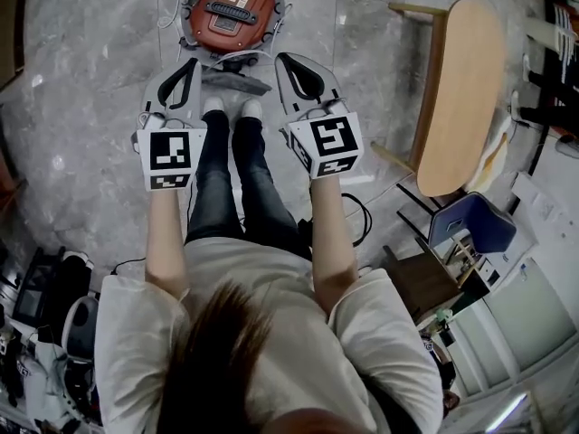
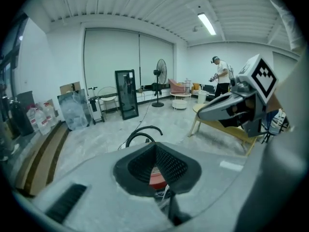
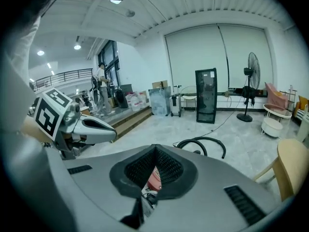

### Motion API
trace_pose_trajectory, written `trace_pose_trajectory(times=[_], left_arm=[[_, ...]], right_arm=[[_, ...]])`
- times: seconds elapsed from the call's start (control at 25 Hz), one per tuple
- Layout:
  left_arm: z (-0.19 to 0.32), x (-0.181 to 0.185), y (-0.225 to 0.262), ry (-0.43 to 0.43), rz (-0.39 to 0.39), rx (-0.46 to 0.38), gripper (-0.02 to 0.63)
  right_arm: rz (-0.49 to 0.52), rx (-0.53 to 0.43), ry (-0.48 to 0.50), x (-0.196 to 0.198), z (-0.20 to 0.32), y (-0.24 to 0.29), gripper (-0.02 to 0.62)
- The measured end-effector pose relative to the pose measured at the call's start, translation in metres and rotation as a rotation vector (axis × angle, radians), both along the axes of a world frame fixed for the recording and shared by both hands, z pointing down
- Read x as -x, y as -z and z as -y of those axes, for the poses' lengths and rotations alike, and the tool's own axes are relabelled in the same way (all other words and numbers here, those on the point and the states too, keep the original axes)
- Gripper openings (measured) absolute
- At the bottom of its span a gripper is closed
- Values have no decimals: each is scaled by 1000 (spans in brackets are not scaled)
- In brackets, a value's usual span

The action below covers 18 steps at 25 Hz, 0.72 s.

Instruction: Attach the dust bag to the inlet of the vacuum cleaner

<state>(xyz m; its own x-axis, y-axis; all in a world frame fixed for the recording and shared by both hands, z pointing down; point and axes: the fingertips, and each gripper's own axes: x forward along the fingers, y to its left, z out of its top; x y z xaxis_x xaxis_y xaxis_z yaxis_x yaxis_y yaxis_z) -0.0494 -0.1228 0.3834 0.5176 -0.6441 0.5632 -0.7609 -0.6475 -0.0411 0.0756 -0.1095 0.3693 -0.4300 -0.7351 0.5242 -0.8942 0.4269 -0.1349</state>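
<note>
Seen from above, a person stands on a grey marbled floor (image 1: 81, 89) with both arms stretched forward and a two-finger gripper in each hand. The red, round vacuum cleaner (image 1: 231, 12) sits on the floor at 12 o'clock, just beyond the tips of both tools. The left gripper (image 1: 192, 64) lies at 10 o'clock from the person's white shoes (image 1: 214, 107) and the right gripper (image 1: 282, 59) at 2 o'clock, each with a black-and-white marker cube near the wrist. A flat grey piece (image 1: 237, 83) lies on the floor between the two tips, at 6 o'clock from the vacuum cleaner; whether it is the dust bag cannot be told. A light wooden table (image 1: 461, 98) stands at 3 o'clock. In the left gripper view its fingers (image 2: 173, 166) are pressed together with nothing between them, and a sliver of red vacuum cleaner shows below the seam. In the right gripper view the fingers (image 3: 169, 168) are likewise closed and empty. Beyond them a black hose (image 3: 203, 144) curves on the floor at 12 o'clock and a pedestal fan (image 3: 251, 64) stands at 2 o'clock
</note>
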Motion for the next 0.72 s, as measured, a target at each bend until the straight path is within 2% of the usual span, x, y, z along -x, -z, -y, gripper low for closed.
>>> trace_pose_trajectory(times=[0.36, 0.56, 0.72], left_arm=[[16, 5, 106, 28, -15, -170, 15], [14, 11, 173, 80, -113, -253, 15], [7, 18, 211, 148, -234, -255, 15]], right_arm=[[78, -113, -80, -12, 1, 95, 2], [120, -185, -104, -18, -6, 149, 1], [131, -231, -105, -19, -15, 184, 1]])
